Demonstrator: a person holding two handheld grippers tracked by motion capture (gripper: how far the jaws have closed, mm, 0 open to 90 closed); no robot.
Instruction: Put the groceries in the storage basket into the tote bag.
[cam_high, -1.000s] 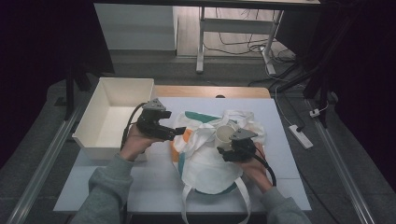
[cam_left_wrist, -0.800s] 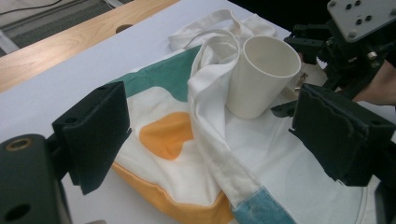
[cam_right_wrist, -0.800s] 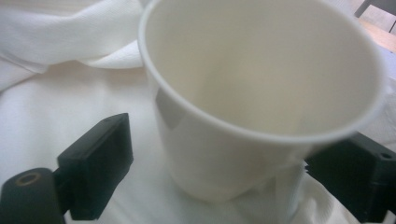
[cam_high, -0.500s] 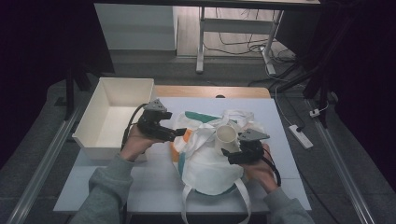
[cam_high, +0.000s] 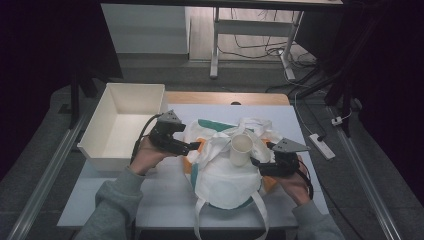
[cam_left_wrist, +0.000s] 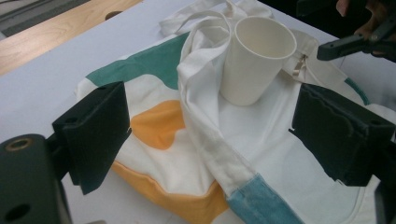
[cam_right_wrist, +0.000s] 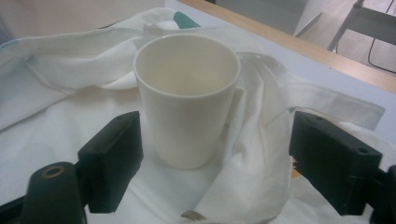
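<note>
Cup (cam_high: 241, 149) upright on cloth bag (cam_high: 225, 175), between both wide-open, empty tongs, left (cam_high: 196, 147) and right (cam_high: 256, 161).

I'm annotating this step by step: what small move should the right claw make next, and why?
Probably a short push forward, then close on the paper cup. The right claw is open, its jaws standing clear on either side of the cup's lower half and touching nothing. The cup stands upright and free on the cloth bag, so a straight approach should suffice.
</note>
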